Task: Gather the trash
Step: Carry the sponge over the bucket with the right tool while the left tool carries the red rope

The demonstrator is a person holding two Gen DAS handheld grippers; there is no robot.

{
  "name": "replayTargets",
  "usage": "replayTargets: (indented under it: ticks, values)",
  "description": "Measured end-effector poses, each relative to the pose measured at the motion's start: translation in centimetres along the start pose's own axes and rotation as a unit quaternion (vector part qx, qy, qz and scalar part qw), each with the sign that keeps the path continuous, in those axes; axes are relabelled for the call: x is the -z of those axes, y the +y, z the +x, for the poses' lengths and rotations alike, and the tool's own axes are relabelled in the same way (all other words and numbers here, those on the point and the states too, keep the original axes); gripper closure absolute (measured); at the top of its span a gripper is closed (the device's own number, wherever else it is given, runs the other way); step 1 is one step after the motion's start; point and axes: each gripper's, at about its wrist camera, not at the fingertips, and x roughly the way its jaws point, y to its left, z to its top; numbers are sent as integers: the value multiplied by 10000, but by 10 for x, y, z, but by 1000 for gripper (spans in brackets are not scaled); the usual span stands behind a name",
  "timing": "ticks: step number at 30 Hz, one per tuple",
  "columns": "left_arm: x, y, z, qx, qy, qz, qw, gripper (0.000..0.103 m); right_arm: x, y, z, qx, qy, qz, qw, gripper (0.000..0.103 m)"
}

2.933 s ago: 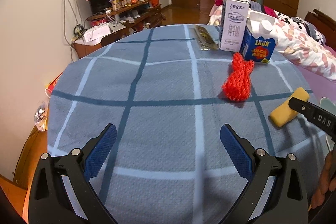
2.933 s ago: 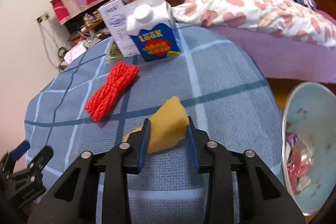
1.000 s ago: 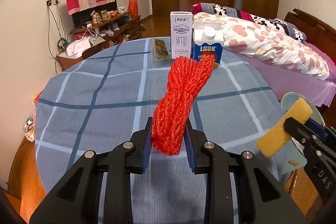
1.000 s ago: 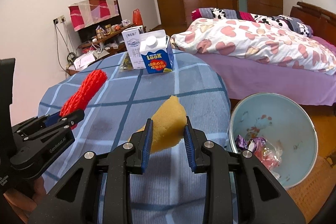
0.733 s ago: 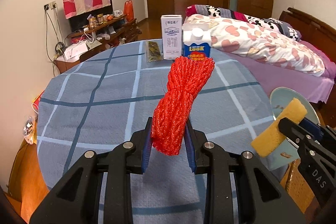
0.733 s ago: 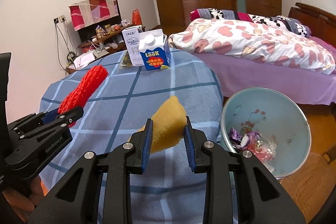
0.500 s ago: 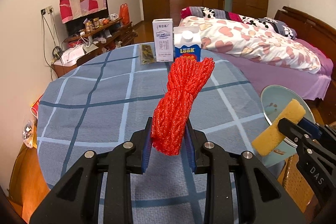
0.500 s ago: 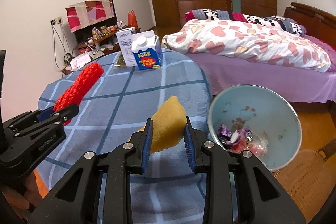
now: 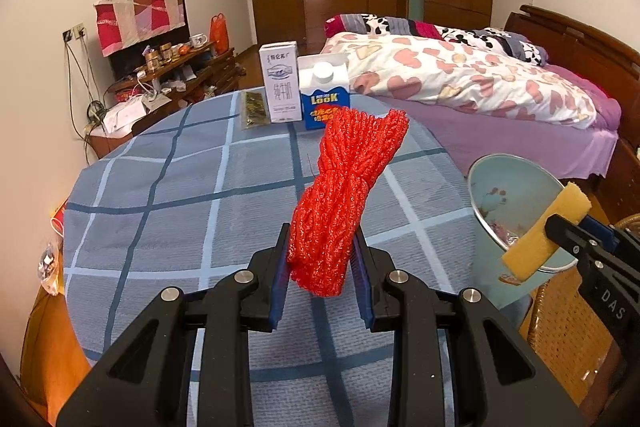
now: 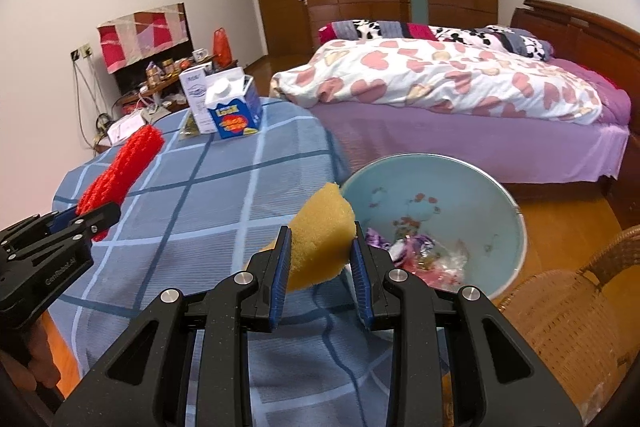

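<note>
My left gripper [image 9: 322,259] is shut on a bundle of red mesh netting [image 9: 344,195] and holds it above the blue checked table [image 9: 180,211]. My right gripper [image 10: 320,255] is shut on a yellow sponge [image 10: 320,239] and holds it in the air just left of a pale blue trash bin [image 10: 460,195] with wrappers inside. In the left wrist view the sponge [image 9: 544,239] and the bin [image 9: 504,187] show at the right. In the right wrist view the red netting [image 10: 120,175] shows at the left.
A white milk carton [image 9: 280,83], a blue carton [image 9: 326,95] and a flat packet [image 9: 254,107] stand at the table's far edge. A bed [image 10: 460,87] lies behind the bin. A wicker basket [image 10: 568,323] stands at the right of the bin.
Since 2.9 s ago the left gripper has closed on the red netting and lifted it. Both grippers have pulled back and the right one has swung toward the bin with the sponge.
</note>
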Motion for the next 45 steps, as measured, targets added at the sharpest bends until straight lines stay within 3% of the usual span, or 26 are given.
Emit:
replayTargets:
  ticks: [28, 45]
  values:
    - [-21, -72, -7, 381, -270, 611, 9970, 75, -4, -64, -13, 526, -196, 568, 9968, 74]
    - [-32, -106, 6, 655, -213, 773, 9946, 75, -18, -90, -12, 814, -375, 711, 9934, 74]
